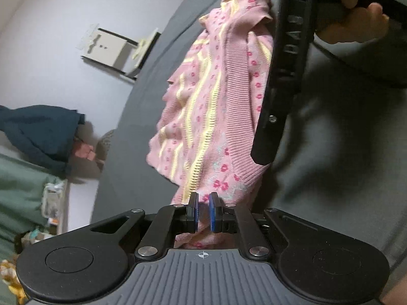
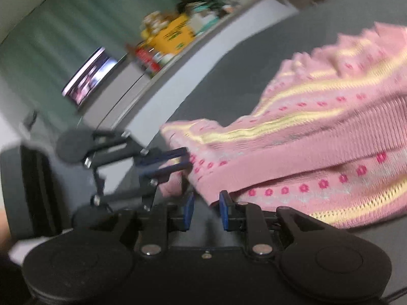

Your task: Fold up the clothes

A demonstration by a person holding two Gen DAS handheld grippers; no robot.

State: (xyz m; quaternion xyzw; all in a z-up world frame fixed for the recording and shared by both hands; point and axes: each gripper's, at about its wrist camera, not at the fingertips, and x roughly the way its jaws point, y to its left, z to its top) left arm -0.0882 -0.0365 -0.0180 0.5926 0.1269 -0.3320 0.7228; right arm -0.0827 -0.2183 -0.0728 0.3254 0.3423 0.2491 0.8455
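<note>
Pink ribbed knit sweater (image 1: 216,106), matt grey cloth bed cover (image 1: 330,178), matt black plastic left tool (image 1: 203,212)

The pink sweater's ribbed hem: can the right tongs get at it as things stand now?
Probably yes. The right tongs stand open, nothing between the pads, and the ribbed hem of the pink sweater lies just ahead to their right with nothing in between.

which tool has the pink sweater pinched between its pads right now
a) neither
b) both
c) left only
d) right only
c: the left tool has pink sweater fabric clamped between its blue pads, while the right tool stands with a bare gap between its pads and the sweater's hem lies just beside it.
</note>
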